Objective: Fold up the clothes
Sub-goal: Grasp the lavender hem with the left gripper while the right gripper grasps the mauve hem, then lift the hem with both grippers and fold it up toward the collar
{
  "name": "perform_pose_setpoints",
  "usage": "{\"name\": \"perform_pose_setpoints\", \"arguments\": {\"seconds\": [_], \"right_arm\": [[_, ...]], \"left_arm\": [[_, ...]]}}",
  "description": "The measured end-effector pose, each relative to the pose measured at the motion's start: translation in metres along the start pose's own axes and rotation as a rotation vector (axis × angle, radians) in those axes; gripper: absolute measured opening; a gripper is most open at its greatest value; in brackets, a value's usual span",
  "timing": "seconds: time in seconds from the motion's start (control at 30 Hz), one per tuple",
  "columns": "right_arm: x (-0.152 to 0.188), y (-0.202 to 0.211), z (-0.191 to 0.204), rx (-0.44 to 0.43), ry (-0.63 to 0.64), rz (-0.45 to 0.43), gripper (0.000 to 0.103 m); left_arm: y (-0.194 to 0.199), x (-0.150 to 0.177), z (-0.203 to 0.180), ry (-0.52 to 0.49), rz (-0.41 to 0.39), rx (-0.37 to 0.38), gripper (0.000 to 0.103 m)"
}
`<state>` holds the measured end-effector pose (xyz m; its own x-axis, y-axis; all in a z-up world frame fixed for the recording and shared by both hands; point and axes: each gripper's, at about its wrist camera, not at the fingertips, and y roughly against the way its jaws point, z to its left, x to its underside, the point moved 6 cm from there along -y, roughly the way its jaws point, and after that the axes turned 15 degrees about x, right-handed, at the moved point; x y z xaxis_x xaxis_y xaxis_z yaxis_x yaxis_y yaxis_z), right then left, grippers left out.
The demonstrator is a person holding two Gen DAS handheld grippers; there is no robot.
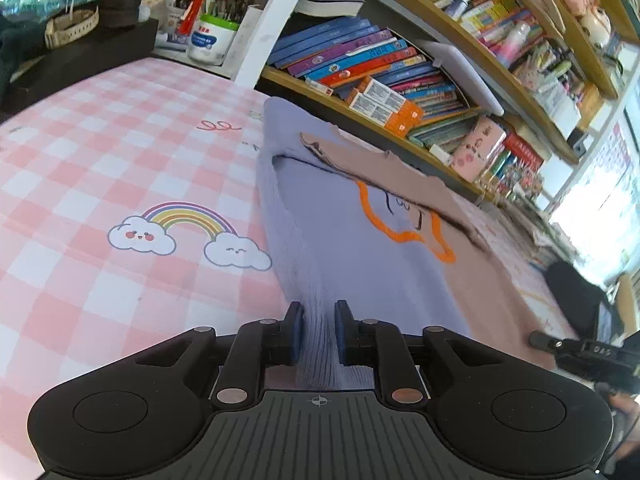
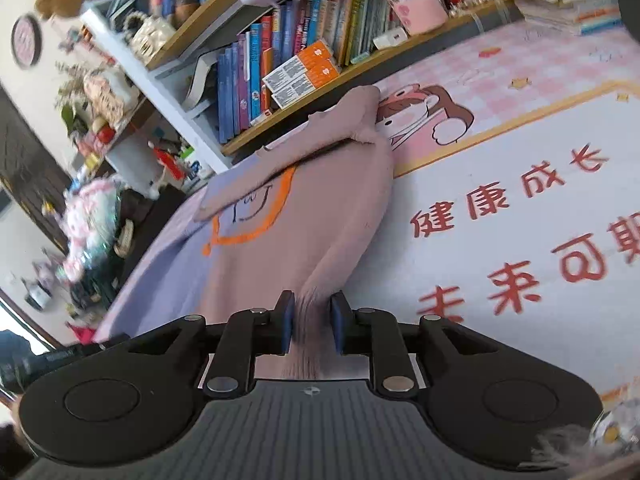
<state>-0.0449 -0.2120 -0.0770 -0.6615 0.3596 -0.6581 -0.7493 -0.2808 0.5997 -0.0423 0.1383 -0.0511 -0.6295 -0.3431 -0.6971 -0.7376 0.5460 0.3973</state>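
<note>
Left gripper (image 1: 318,334) of mine is clamped on the lilac hem of the sweater (image 1: 344,236), which lies along the pink checked mat (image 1: 100,152), its far end by the mat's edge under the bookshelf (image 1: 400,92). Right gripper (image 2: 312,324) pinches the sweater's pink hem, beside the mat's red lettering (image 2: 512,216).

My lavender-and-dusty-pink knit sweater (image 1: 340,232) with an orange outline print lies stretched below the bookshelf (image 1: 400,128), both near corners bunched and lifted.
</note>
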Motion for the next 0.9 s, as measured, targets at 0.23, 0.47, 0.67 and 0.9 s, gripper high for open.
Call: {"name": "perform_pose_setpoints", "arguments": {"seconds": [0.23,0.47,0.67,0.9], "right_arm": [[0.012,0.010,0.002,-0.043,0.026,0.038,0.009],[0.036,0.043,-0.008,-0.069,0.040,0.065,0.009],[0.046,0.054,-0.005,-0.072,0.056,0.075,0.012],[0.047,0.055,0.000,-0.053,0.094,0.068,0.013]], "left_arm": [[0.011,0.012,-0.005,-0.009,0.027,0.033,0.005],[0.032,0.034,-0.015,-0.016,0.066,0.072,0.006],[0.038,0.043,-0.020,-0.021,0.082,0.087,0.009],[0.037,0.043,-0.019,-0.010,0.079,0.103,0.012]]}}
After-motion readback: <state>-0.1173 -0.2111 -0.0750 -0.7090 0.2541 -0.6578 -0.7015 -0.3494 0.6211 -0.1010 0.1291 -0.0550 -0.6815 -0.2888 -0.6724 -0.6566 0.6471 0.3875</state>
